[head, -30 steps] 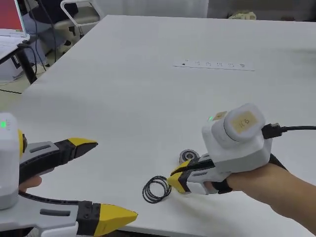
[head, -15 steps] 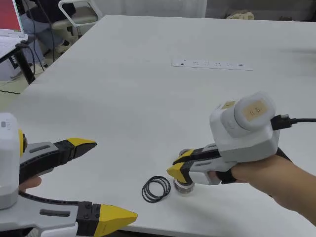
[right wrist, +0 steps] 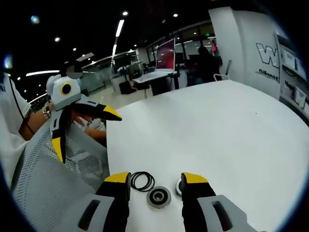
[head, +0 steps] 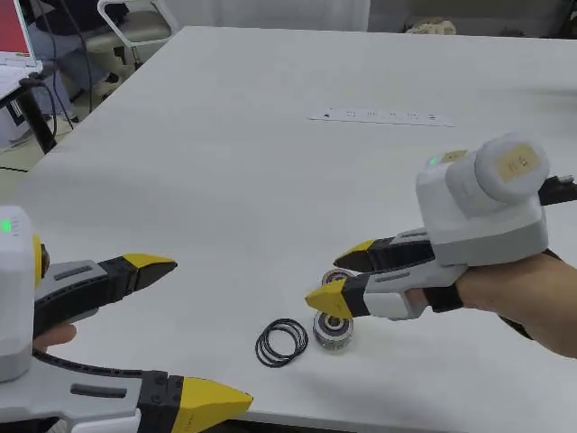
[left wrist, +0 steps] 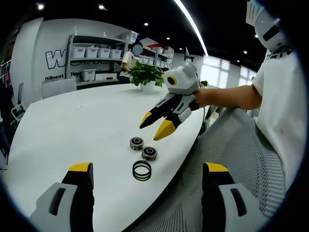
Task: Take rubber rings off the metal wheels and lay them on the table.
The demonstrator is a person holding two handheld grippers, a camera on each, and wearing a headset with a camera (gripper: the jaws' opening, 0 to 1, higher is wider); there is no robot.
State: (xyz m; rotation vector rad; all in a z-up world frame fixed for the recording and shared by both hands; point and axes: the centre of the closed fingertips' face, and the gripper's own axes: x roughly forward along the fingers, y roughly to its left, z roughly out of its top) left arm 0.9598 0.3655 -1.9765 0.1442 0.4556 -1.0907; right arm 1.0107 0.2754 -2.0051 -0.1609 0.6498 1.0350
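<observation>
Two metal wheels lie near the table's front edge: one (head: 332, 329) (left wrist: 149, 153) (right wrist: 158, 196) beside a small pile of black rubber rings (head: 281, 342) (left wrist: 142, 170) (right wrist: 142, 181), the other (head: 335, 278) (left wrist: 136, 143) (right wrist: 178, 186) just behind it, partly hidden by a jaw. My right gripper (head: 341, 273) (left wrist: 153, 126) (right wrist: 155, 179) hovers open just above the wheels, holding nothing. My left gripper (head: 207, 330) (left wrist: 147, 169) (right wrist: 85, 131) is wide open at the lower left, off the table's front edge, with nothing in it.
The white table (head: 270, 162) stretches far back, with a flat white power strip (head: 379, 116) in its middle. A chair (head: 135, 23) and a laptop stand (head: 18, 54) sit off the left side. A mesh chair back (left wrist: 231, 145) is below the front edge.
My right gripper was shut low by the rings, then over a wheel; now it has opened and risen to the right, and a wheel lies beside the rings. The left gripper stayed put.
</observation>
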